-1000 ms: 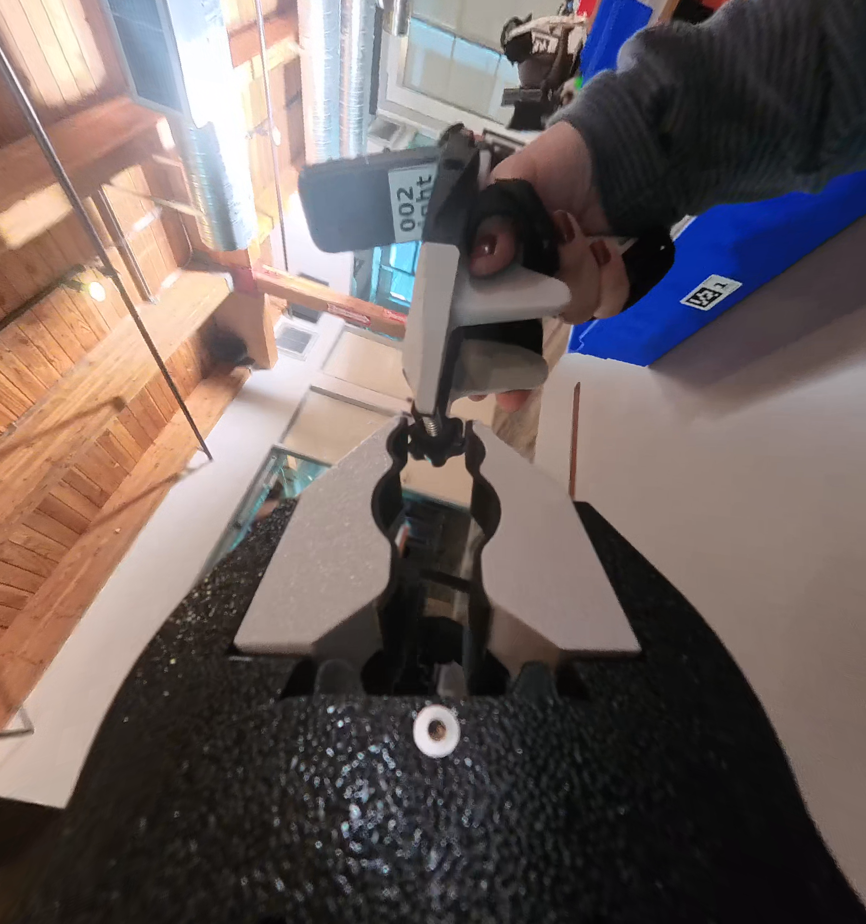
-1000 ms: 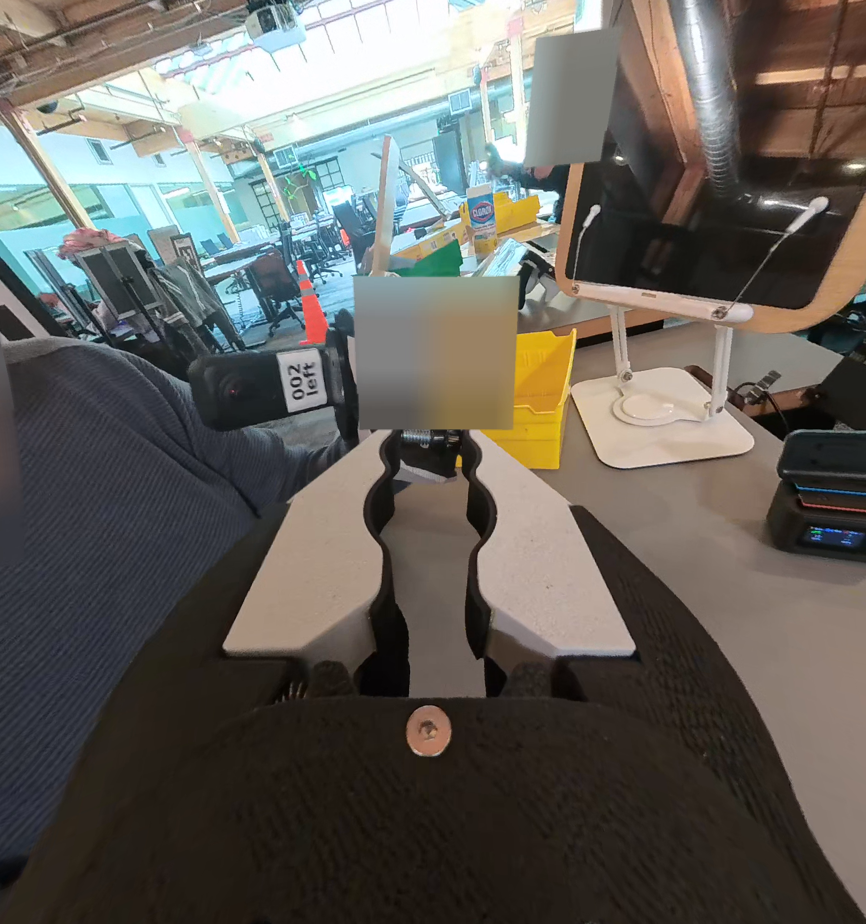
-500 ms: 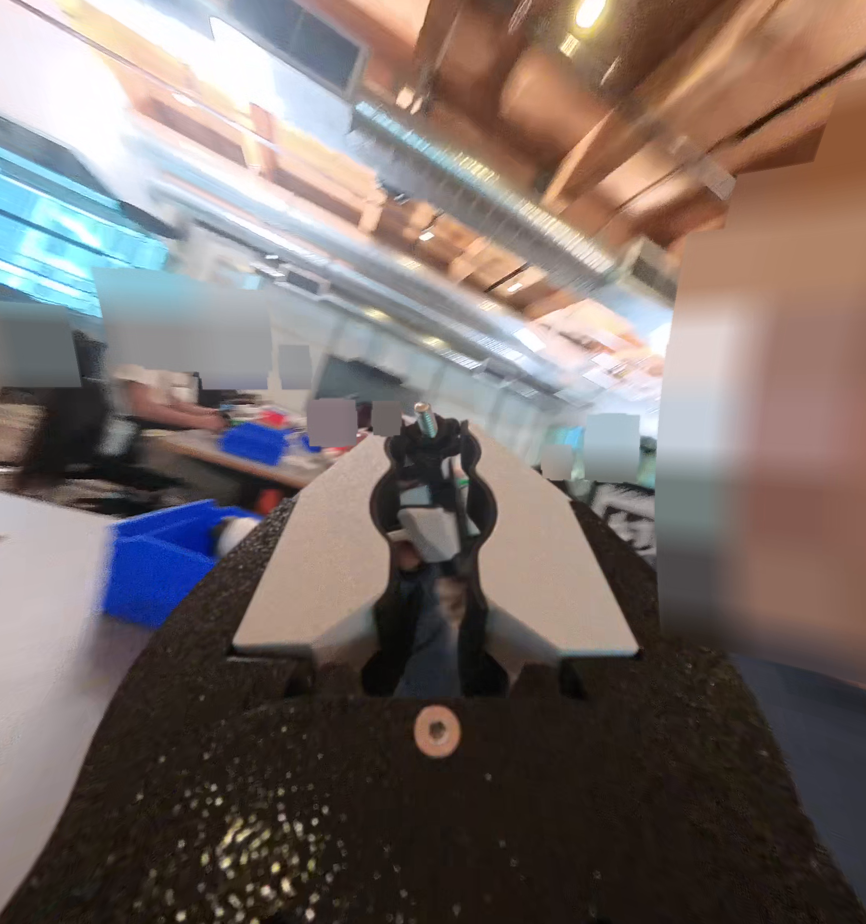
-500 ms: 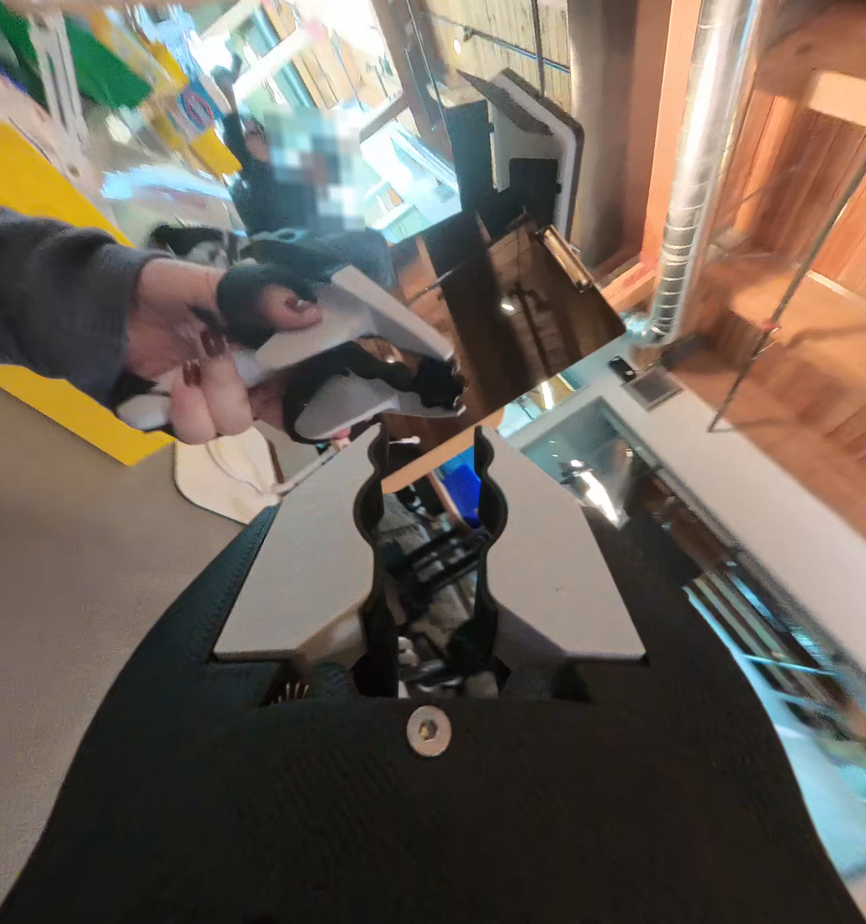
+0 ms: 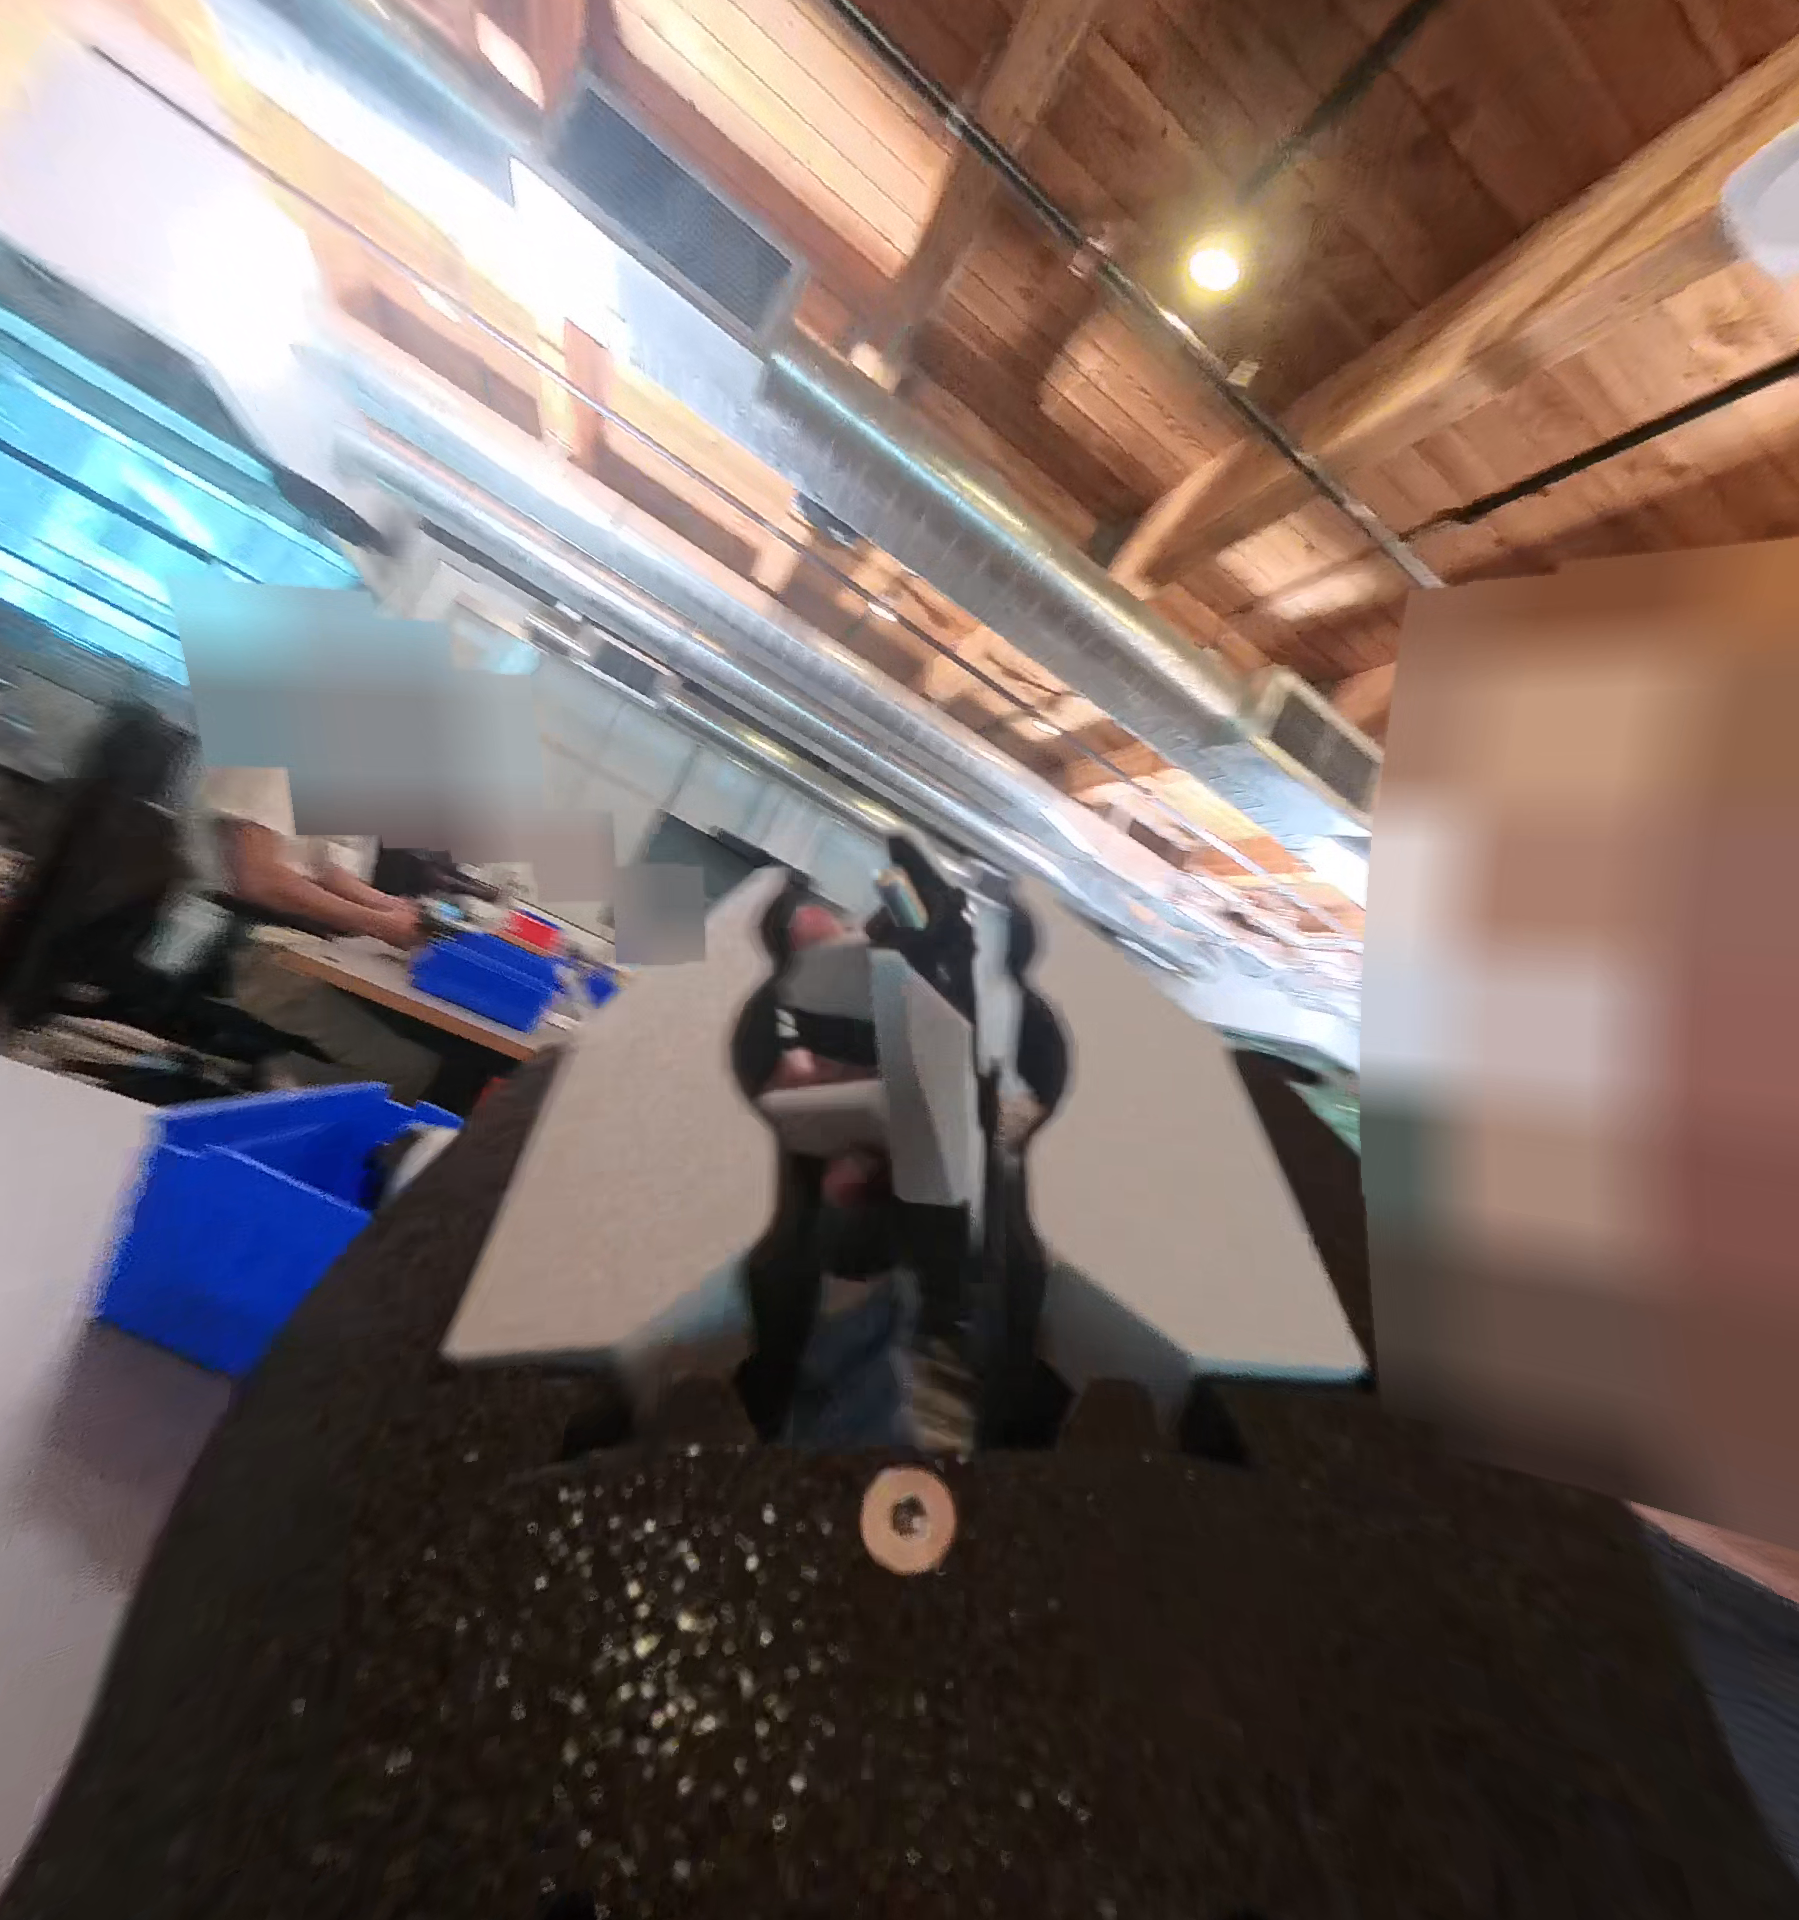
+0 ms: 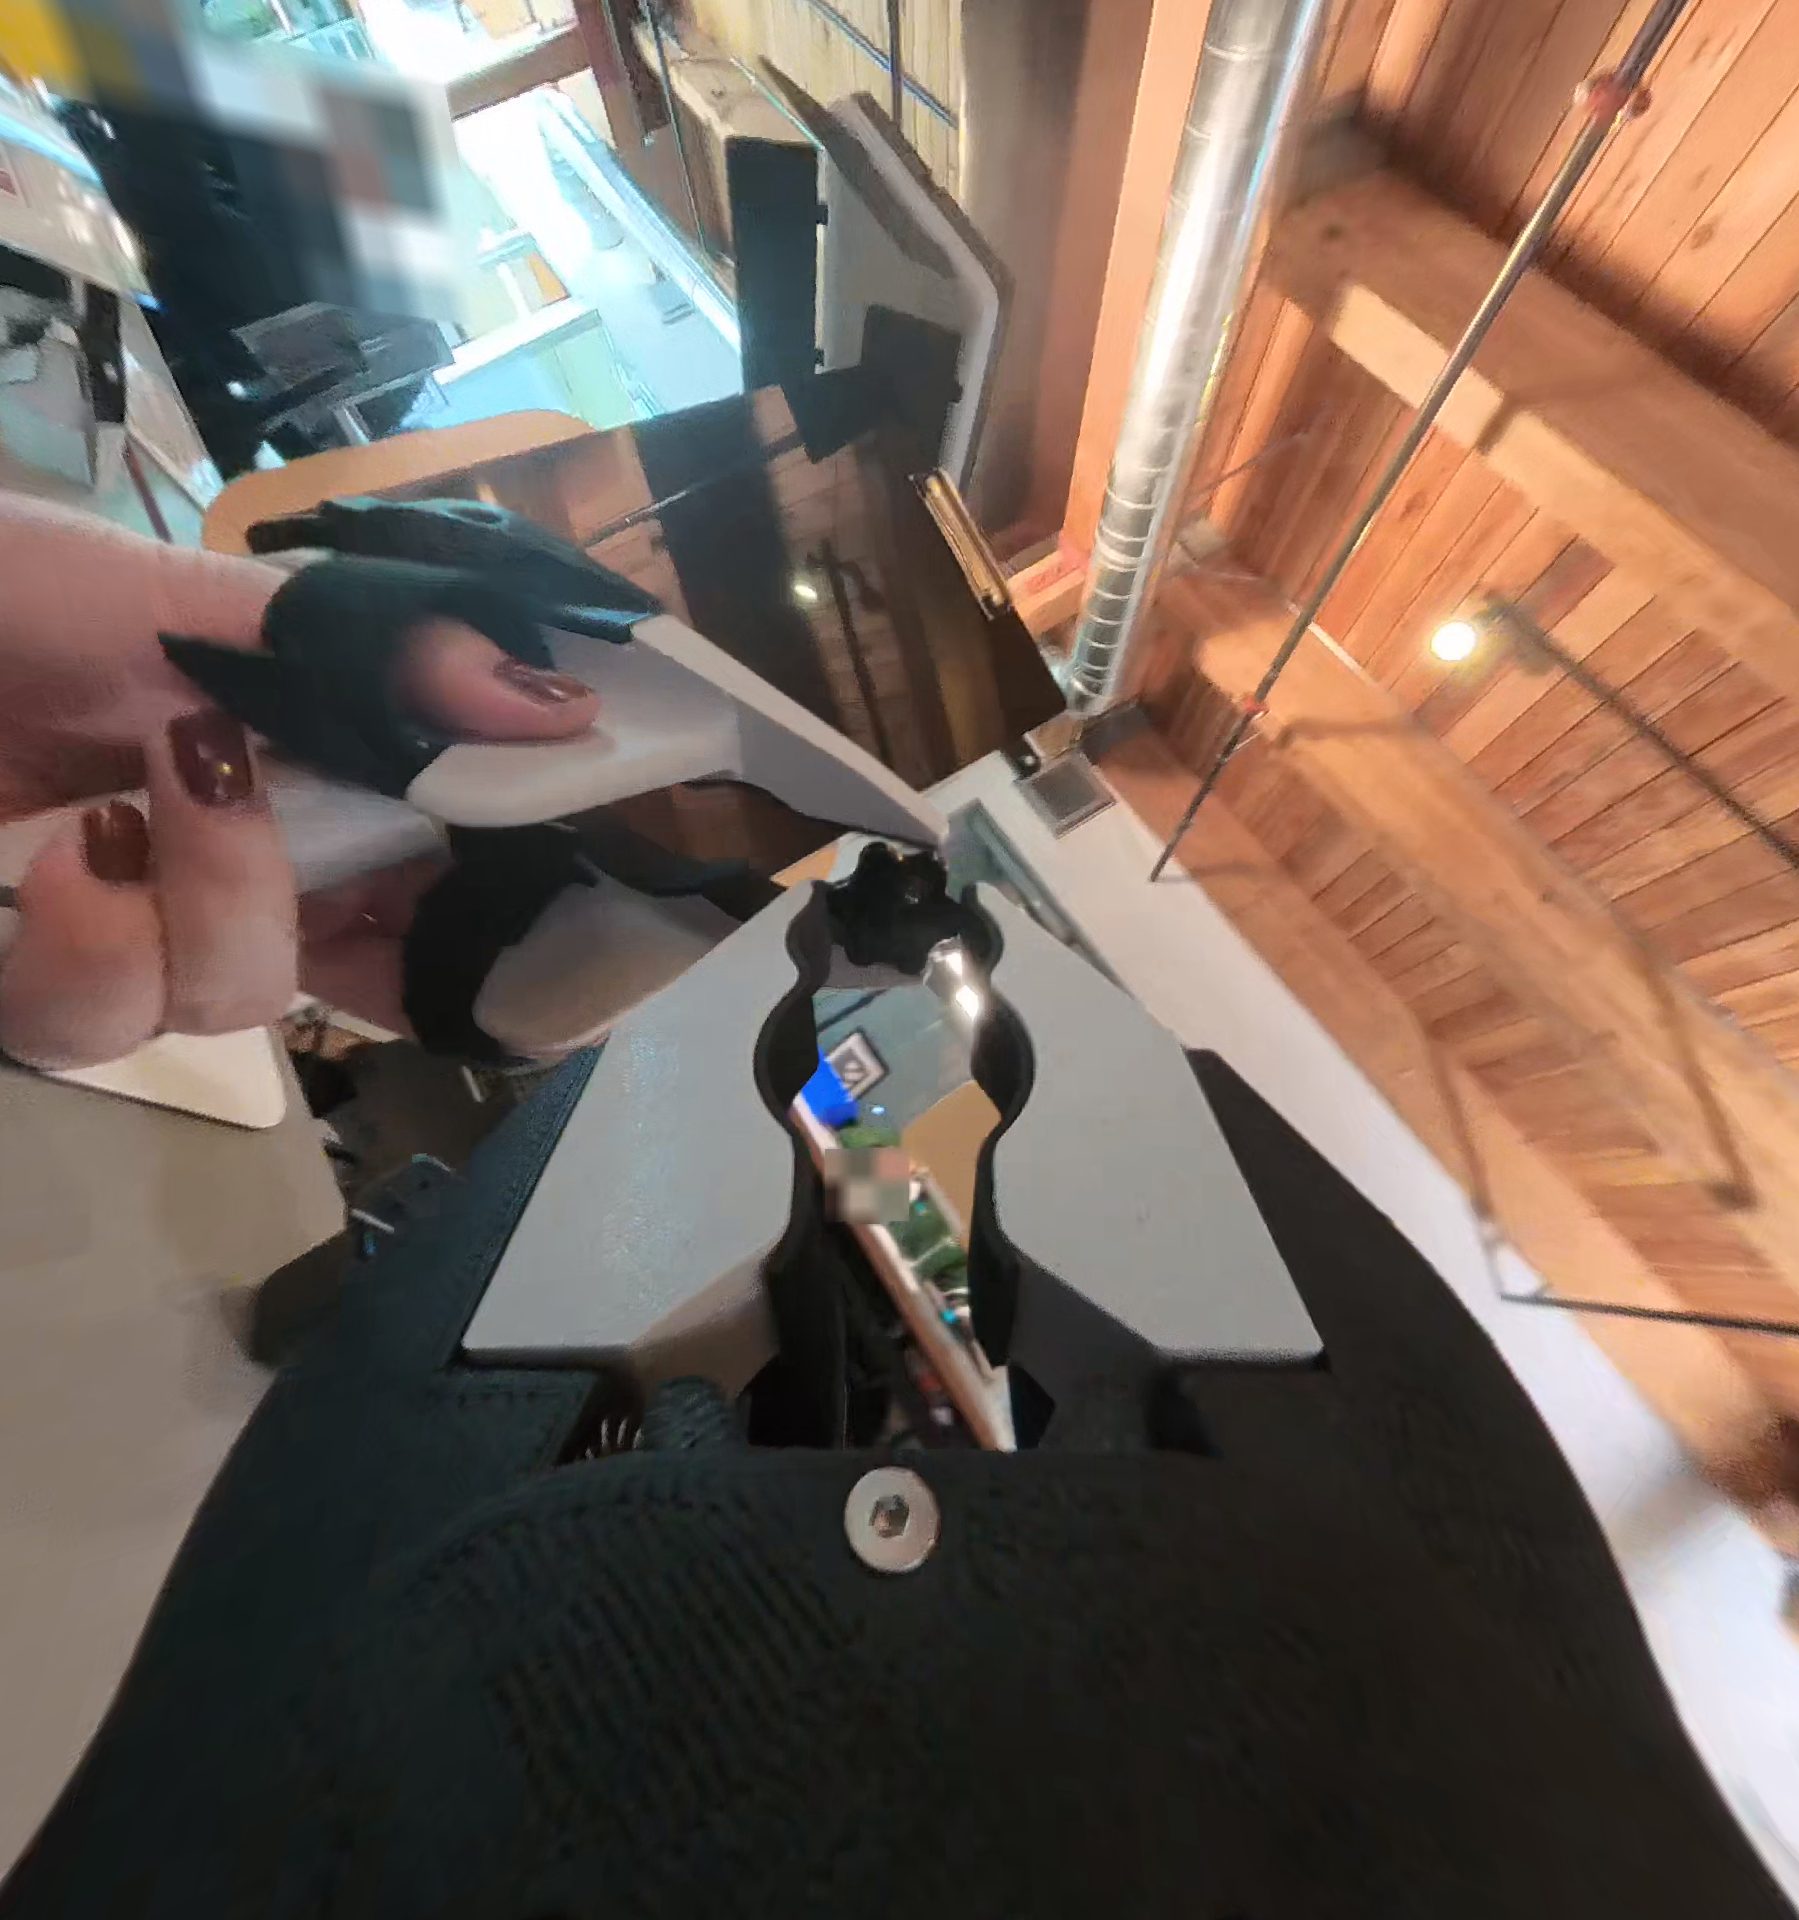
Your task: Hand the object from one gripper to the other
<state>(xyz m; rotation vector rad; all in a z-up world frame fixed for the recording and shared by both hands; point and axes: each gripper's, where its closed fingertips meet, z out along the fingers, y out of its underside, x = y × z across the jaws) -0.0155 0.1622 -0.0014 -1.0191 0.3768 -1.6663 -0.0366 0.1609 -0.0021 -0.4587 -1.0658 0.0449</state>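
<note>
Handoff is right at the swap point. The black star knob (image 6: pixel 879 912) with its threaded stud sits up in the air, off the worktop (image 6: pixel 95 1299), pinched at the very tips of the right tool (image 6: pixel 900 920). Its two grey fingers are closed in on the knob from both sides.

The left tool (image 5: pixel 895 914) comes in from the left side of the right wrist view, held by a hand (image 6: pixel 126 790). Its upper finger's tip is just touching the top of the knob, while the lower finger runs behind the right tool, so I can't see where that one ends. From its own camera the left tool's fingers stand spread apart, wider than the knob, with the knob and the right tool's grey fingers showing in the gap — so it looks let go, though that view is pretty blurry.

A blue bin (image 5: pixel 240 1236) sits on the worktop toward its far edge, well apart from both tools.
</note>
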